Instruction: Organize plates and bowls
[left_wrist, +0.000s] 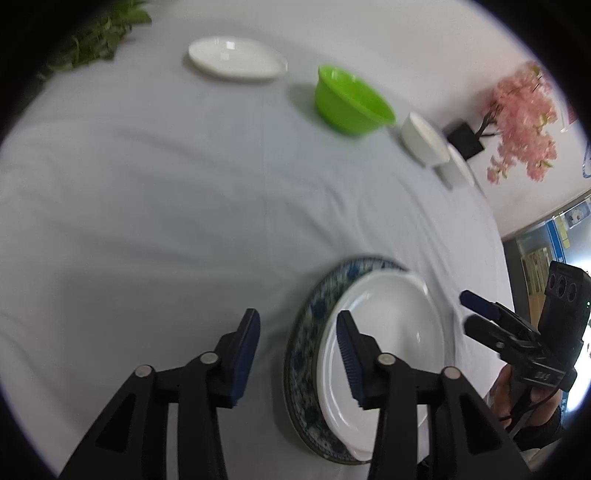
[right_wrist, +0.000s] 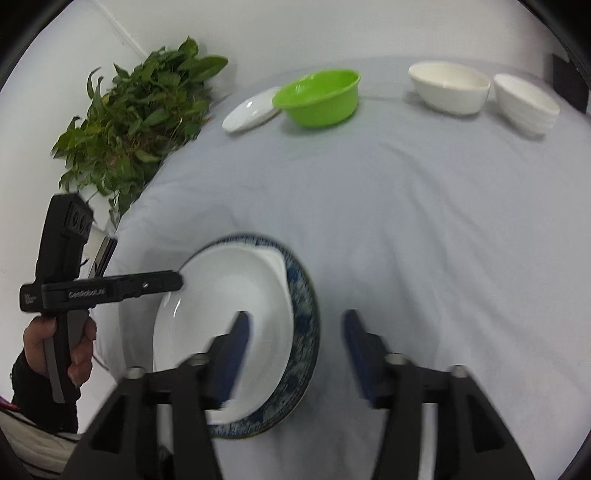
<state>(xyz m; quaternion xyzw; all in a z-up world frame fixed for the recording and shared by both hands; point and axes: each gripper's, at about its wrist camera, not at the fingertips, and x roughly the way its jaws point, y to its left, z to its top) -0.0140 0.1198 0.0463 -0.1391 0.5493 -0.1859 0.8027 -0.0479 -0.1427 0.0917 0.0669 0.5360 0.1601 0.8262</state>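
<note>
grey tablecloth (right_wrist: 424, 229) holds a white plate (right_wrist: 225, 314) stacked on a blue plate (right_wrist: 304, 332); both the left gripper (left_wrist: 297, 354) and right gripper (right_wrist: 295, 354) gape empty over opposite rims, remaining bowls lying far ahead.

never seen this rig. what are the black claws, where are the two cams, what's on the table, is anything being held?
No robot arm here: a person holds a handheld two-finger gripper in each hand, and each gripper has a fisheye camera looking along its fingers. So each picture shows its own gripper at the bottom and the other one at the side.

In the left wrist view that is the left gripper; in the right wrist view, the right gripper.

On the grey tablecloth: a white plate stacked on a blue patterned plate, another white plate, a green bowl and two white bowls.

Both grippers are open; nothing is held.
</note>
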